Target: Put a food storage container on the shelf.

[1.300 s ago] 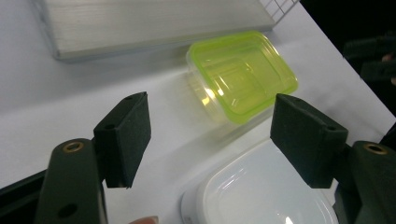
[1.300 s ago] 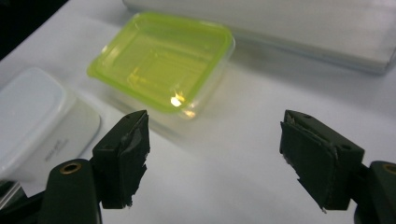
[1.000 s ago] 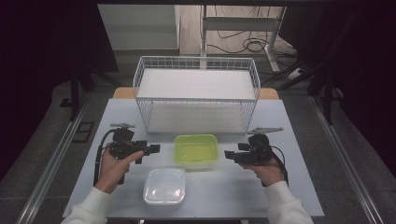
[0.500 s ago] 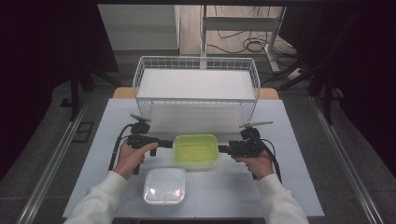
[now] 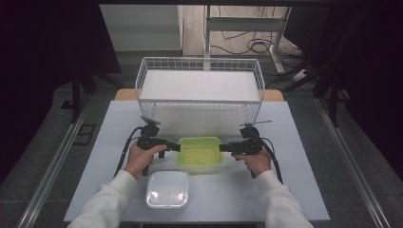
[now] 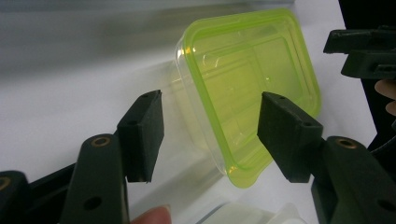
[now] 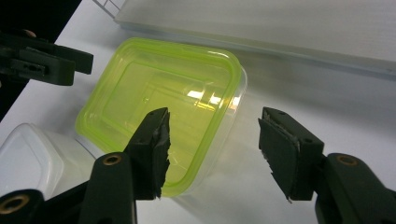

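**Two grippers flank a green-lidded box**

The box point(image 5: 199, 152) is a clear plastic tub with a translucent lime-green lid snapped on; the lid has a raised rim, rounded corners and stepped rectangular panels pressed into its top. It sits flat on the white table point(image 5: 304, 156), lid up, just in front of the wire basket point(image 5: 199, 85). Its outline is a rounded rectangle, only a little longer than wide, with the long axis running across the table, parallel to the basket's front wall.

The left gripper point(image 5: 177, 147) points at the box's left end and the right gripper point(image 5: 223, 148) at its right end, each held level in a hand. Both sets of jaws have just been closing, yet they stand apart, moderately wide, with the pads pressing on nothing; whether a tip touches the box cannot be told.

A second box point(image 5: 167, 189) with a clear lid lies in front of the green one, slightly left.

The high view gives the whole layout: basket, both boxes, both sleeves. The left gripper view point(image 6: 210, 135) shows the clear tub wall under the lid and a corner of the box between the jaws. The right gripper view point(image 7: 212, 154) shows bright glare on the lid and the clear box at lower left.
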### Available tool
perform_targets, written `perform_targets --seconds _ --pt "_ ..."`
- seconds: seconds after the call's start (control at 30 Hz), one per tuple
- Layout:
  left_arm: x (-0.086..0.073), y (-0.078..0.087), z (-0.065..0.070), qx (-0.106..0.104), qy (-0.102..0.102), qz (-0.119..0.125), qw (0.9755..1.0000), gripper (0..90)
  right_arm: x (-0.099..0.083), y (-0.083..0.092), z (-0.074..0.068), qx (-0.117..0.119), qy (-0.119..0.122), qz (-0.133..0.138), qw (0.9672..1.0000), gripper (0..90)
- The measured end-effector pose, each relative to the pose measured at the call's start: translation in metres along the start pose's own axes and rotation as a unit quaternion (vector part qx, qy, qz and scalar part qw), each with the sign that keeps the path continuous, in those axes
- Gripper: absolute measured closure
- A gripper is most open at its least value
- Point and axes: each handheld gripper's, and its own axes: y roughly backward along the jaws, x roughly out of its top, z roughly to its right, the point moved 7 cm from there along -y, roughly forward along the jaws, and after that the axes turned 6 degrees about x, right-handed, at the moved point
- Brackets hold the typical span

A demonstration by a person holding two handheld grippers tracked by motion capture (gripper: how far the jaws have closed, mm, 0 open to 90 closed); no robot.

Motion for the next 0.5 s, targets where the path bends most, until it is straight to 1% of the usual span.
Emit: perform_targets --seconds 0.03,0.07,0.1,0.13,0.2,0.27,0.33,0.37,0.4,0.47,0.5 --pt "0.0 -0.001 0.0 0.0 0.0 0.0 1.0 41.3 0.0 -0.003 0.001 0.005 -0.007 -0.003 1.0 44.7" --pt "0.0 -0.002 0.0 0.002 -0.002 -0.001 1.0 41.3 0.0 -0.003 0.001 0.005 -0.007 -0.003 1.0 44.7" --pt "0.0 -0.003 0.0 0.001 0.0 -0.001 1.0 42.4 0.0 -0.007 0.003 0.008 -0.014 -0.007 0.9998 45.6" --pt "0.0 -0.004 -0.001 0.003 0.001 -0.004 1.0 42.4 0.0 -0.007 0.003 0.008 -0.014 -0.007 0.9998 45.6" --pt "0.0 -0.006 -0.002 0.0 0.001 -0.007 1.0 43.5 -0.001 -0.01 0.005 0.009 -0.023 -0.012 0.9996 46.6" --pt "-0.001 -0.008 -0.002 0.0 -0.005 -0.014 0.9999 44.4 -0.001 -0.013 0.007 0.01 -0.027 -0.014 0.9995 47.5" --pt "-0.001 -0.01 -0.001 -0.003 0.001 -0.012 0.9999 45.3 -0.002 -0.015 0.007 0.013 -0.032 -0.016 0.9993 48.5" --pt "-0.002 -0.01 -0.002 -0.003 -0.004 -0.018 0.9998 45.8 -0.002 -0.016 0.007 0.014 -0.034 -0.018 0.9992 49.1" --pt "-0.002 -0.011 -0.001 -0.004 0.001 -0.016 0.9999 46.2 -0.003 -0.017 0.008 0.015 -0.035 -0.019 0.9991 49.5" --pt "-0.002 -0.012 -0.002 -0.006 0.001 -0.018 0.9998 47.3 -0.003 -0.019 0.008 0.017 -0.038 -0.021 0.9989 50.8" --pt "-0.001 -0.013 -0.002 -0.008 0.005 -0.018 0.9998 47.7 -0.003 -0.02 0.008 0.019 -0.041 -0.022 0.9987 51.4"
